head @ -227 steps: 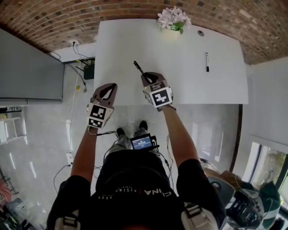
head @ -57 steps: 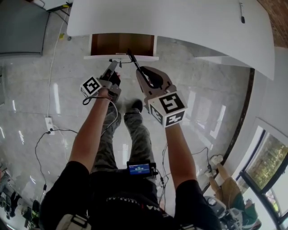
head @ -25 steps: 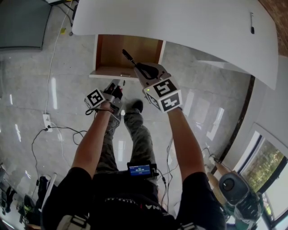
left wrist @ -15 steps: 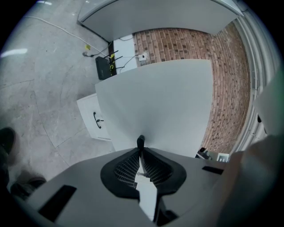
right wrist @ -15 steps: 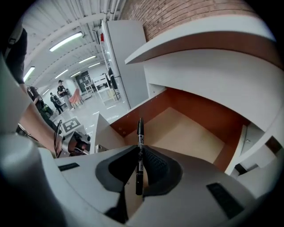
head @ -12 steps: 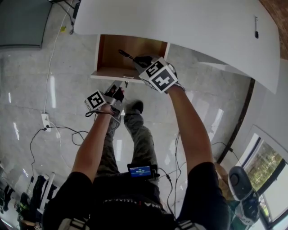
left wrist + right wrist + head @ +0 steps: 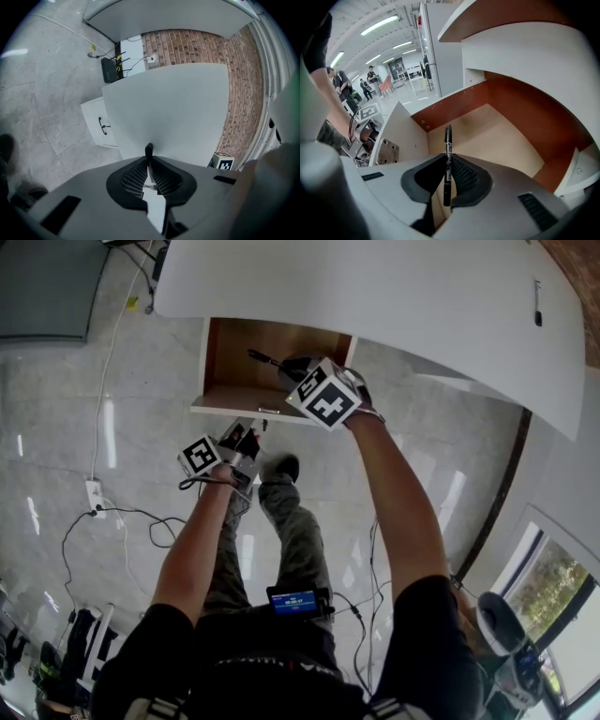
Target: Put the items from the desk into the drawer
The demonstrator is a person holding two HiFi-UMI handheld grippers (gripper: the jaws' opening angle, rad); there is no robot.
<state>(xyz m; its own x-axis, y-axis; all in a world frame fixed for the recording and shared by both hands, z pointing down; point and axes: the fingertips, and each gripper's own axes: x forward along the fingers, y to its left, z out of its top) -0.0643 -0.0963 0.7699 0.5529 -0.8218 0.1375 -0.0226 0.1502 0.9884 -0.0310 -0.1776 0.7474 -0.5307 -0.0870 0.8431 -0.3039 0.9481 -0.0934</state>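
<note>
The desk drawer (image 7: 246,351) stands pulled out under the white desk (image 7: 375,296), its wooden inside (image 7: 497,136) bare. My right gripper (image 7: 295,367) hangs over the drawer, shut on a black pen (image 7: 265,358) that points to the far left. In the right gripper view the pen (image 7: 448,140) stands between the jaws of the right gripper (image 7: 448,161). My left gripper (image 7: 246,430) is at the drawer's white front, shut on its small black handle (image 7: 149,150). A second black pen (image 7: 537,315) lies at the desk's far right.
A low white cabinet (image 7: 98,124) with a black handle stands beyond the desk on the grey tiled floor. Cables and a black box (image 7: 111,70) lie by the brick wall. The person's legs and shoes (image 7: 281,465) are just below the drawer front.
The drawer has come further out, pulled by the left gripper. The right gripper has carried the pen from the desk top down and over the open drawer.
</note>
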